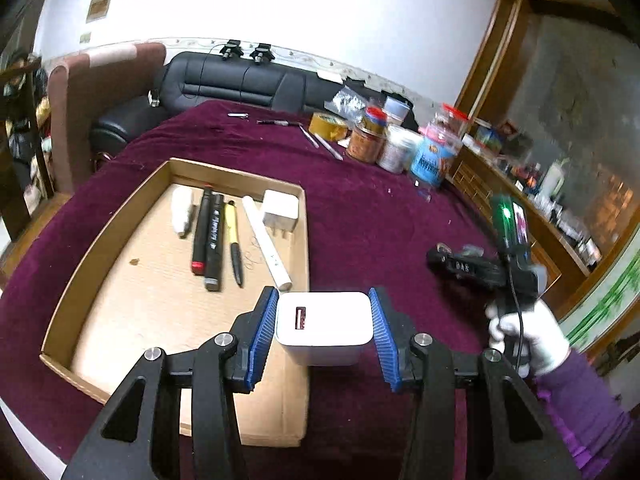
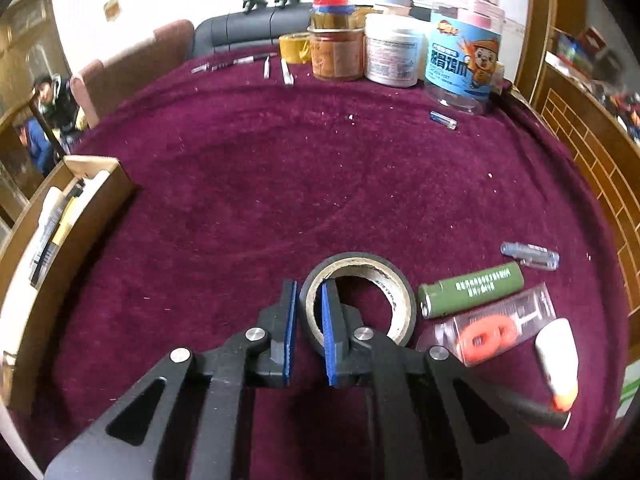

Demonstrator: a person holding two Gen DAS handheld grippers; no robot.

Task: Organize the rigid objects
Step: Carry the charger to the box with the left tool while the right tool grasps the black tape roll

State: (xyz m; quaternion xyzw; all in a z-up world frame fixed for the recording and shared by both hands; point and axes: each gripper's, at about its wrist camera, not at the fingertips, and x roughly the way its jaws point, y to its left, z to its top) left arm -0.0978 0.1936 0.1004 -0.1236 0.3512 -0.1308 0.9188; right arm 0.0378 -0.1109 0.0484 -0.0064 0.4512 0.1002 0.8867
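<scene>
Currently: both grippers loaded, left over the box edge, right at the tape on the cloth.

Left gripper (image 1: pixel 324 322): blue pads clamp a white charger block (image 1: pixel 322 330) by its two sides, held above the near right wall of the cardboard box (image 1: pixel 298 240). Box contents: markers (image 1: pixel 208 236), a pen, a white tube (image 1: pixel 266 242), a second white plug. Right gripper (image 2: pixel 309 328): jaws pressed onto the left wall of the black tape roll (image 2: pixel 358 300), one pad inside the ring, one outside; roll lies flat on the maroon cloth (image 2: pixel 240 200). Just right of it: green battery (image 2: pixel 472 290), clear packet with orange rings (image 2: pixel 500 326). Jars (image 2: pixel 392 50) stand at the far edge.
</scene>
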